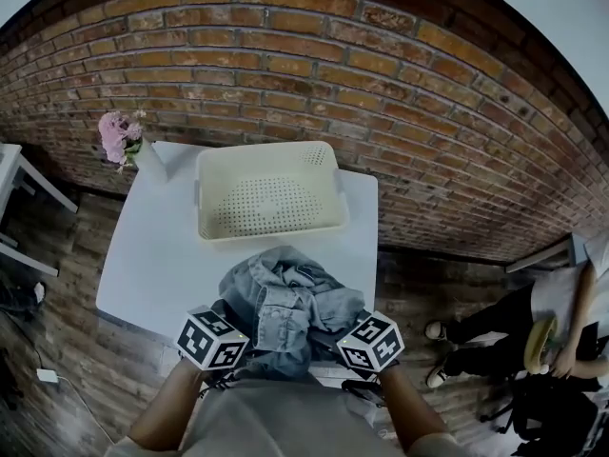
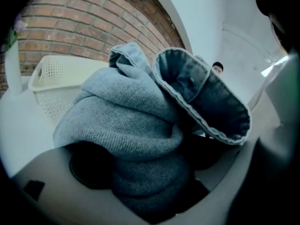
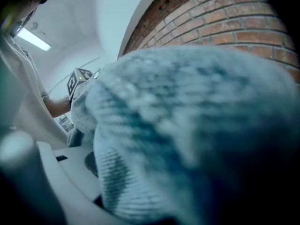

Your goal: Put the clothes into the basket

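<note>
1. The left tongs point(image 2: 150, 175) are pinching a thick fold of the denim garment point(image 1: 285, 303). In the left gripper view the grey-blue cloth fills the gap between the jaws and bulges up over them, with a stitched cuff or hem flopped open to the right.
2. The right tongs point(image 3: 154, 182) are likewise clamped on the same garment. In the right gripper view the cloth sits so close that it is blurred and covers most of the picture, including the far jaw.
3. In the head view the garment hangs bunched between the two tongs, gathered up in a heap just ahead of them. It is at the near edge of the white counter point(image 1: 157, 246).
4. The marker cube of the left tongs point(image 1: 211, 339) and the marker cube of the right tongs point(image 1: 370, 342) flank the cloth, each just beside it.
5. The cream basket point(image 1: 269, 203) stands straight ahead of the tongs, beyond the garment, at the far edge of the counter. Its perforated floor is bare; the garment is outside it.
6. Ahead and to the left of the left tongs, pink flowers point(image 1: 119, 136) stand in a white vase point(image 1: 152, 163) beside the basket.
7. A brick wall point(image 1: 381, 84) rises beyond the basket.
8. Off to the right of the right tongs, well apart from the counter, a person point(image 1: 533, 331) is on the wooden floor point(image 1: 57, 331).
</note>
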The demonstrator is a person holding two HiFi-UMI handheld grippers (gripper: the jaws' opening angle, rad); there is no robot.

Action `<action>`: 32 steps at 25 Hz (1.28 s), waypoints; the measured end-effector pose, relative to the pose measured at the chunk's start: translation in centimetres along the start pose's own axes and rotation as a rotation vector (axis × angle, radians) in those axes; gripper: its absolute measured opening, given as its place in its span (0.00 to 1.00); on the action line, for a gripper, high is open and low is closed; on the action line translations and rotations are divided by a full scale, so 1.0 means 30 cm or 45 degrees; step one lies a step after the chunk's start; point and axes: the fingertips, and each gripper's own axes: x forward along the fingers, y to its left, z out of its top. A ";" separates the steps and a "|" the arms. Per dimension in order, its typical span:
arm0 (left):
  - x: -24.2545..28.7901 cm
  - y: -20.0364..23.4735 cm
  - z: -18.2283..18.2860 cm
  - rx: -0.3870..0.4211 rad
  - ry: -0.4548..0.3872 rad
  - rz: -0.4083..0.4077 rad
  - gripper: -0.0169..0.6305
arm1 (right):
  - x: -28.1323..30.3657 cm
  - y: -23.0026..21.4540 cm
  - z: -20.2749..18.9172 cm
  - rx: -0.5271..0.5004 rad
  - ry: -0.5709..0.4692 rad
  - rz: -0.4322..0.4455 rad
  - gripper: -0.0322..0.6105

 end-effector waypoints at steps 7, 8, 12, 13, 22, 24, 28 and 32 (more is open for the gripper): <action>-0.159 -0.119 0.110 0.154 -0.150 0.076 0.76 | -0.138 0.109 0.161 -0.206 -0.110 -0.090 0.48; -0.177 -0.133 0.118 0.173 -0.157 0.088 0.76 | -0.150 0.124 0.175 -0.219 -0.126 -0.095 0.48; -0.248 -0.171 0.166 0.245 -0.203 0.130 0.76 | -0.194 0.168 0.244 -0.287 -0.182 -0.118 0.48; -0.263 -0.176 0.181 0.258 -0.223 0.139 0.76 | -0.203 0.174 0.266 -0.313 -0.190 -0.124 0.48; -0.367 -0.167 0.347 0.367 -0.339 0.209 0.76 | -0.252 0.172 0.473 -0.481 -0.265 -0.179 0.48; -0.382 -0.153 0.386 0.393 -0.348 0.223 0.76 | -0.252 0.161 0.516 -0.500 -0.285 -0.194 0.48; -0.402 -0.125 0.454 0.420 -0.370 0.248 0.76 | -0.252 0.134 0.591 -0.538 -0.305 -0.212 0.48; -0.413 -0.077 0.517 0.427 -0.402 0.264 0.76 | -0.236 0.099 0.667 -0.599 -0.301 -0.236 0.48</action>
